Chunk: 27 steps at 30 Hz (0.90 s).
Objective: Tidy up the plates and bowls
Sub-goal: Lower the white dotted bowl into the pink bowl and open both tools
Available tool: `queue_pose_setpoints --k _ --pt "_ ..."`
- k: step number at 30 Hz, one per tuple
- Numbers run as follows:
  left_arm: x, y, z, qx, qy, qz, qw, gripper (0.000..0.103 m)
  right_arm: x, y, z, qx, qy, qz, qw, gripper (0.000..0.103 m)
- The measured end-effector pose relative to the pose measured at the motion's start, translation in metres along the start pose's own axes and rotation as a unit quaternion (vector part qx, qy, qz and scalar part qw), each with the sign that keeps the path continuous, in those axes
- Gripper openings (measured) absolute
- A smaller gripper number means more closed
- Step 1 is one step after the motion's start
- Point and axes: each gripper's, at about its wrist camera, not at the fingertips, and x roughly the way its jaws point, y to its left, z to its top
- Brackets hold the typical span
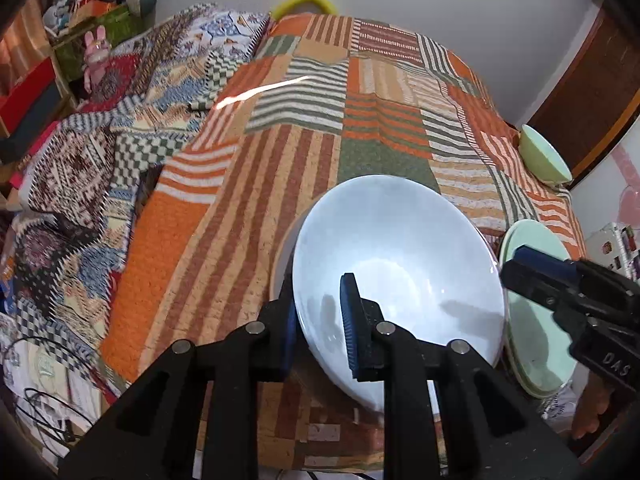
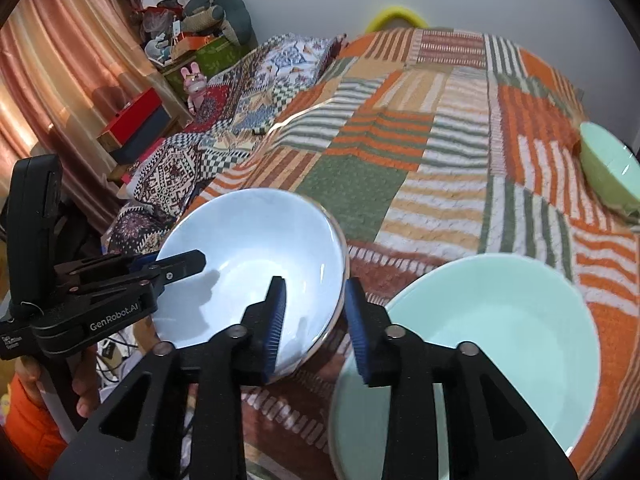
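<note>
1. Left gripper (image 1: 320,320): its jaws are narrow and clamped on the near rim of the white bowl (image 1: 400,272), one blue pad inside the bowl and one outside. The bowl is tilted, with its far rim raised above the patchwork bedspread (image 1: 280,160), and it sits near the near edge of the bed.
2. Right gripper (image 2: 314,320): its jaws straddle the bowl's right-hand rim but stand slightly apart. The inner pad is inside the bowl and the outer pad is clear of the wall, so no grip is evident. The bowl's weight appears to rest on the left gripper alone.
3. Pale green plates (image 2: 500,340): a stack lies just right of the white bowl, at the near right corner of the bed. A pale green bowl (image 2: 612,168) sits well apart at the far right edge.
4. Step in hand, as judged: placing or re-seating the white bowl. Recommended practice:
   - Keep the left clamp firm until the base sits flat.
   - Lower the far rim gently, since the soft bedspread gives uneven support.
   - Draw the right gripper straight back so that its outer pad does not clip the plate stack.
5. Writing: "GenRobot.AI" reads on the left gripper's body in the right wrist view. "DAS" reads on the right gripper's body in the left wrist view. Smaller print beneath "GenRobot.AI" is illegible.
</note>
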Motion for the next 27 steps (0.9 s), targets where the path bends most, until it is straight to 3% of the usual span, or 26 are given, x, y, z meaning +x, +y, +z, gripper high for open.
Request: queue_pose_setpoints --k 9,14,19,23,27 --pt "-0.001 -0.017 -0.002 0.05 -0.008 0.047 0.9976 0.022 0.007 -0.001 -0.004 0.0 0.007 0.009 1.0 0.033" --pt "-0.002 -0.03 -0.005 0.089 -0.005 0.073 0.9934 0.035 0.015 0.0 -0.007 -0.005 0.017 0.008 1.0 0.033" --pt "-0.006 -0.031 -0.005 0.084 0.0 0.072 0.9938 0.04 0.018 -0.006 -0.008 0.007 0.024 0.014 1.0 0.033" --pt "-0.023 -0.033 -0.002 0.091 -0.035 0.081 0.992 0.052 0.017 -0.01 -0.008 0.01 0.021 0.011 1.0 0.027" --pt "-0.036 -0.036 0.002 0.099 -0.056 0.081 0.9903 0.054 0.016 -0.013 -0.008 0.017 0.02 0.011 1.0 0.025"
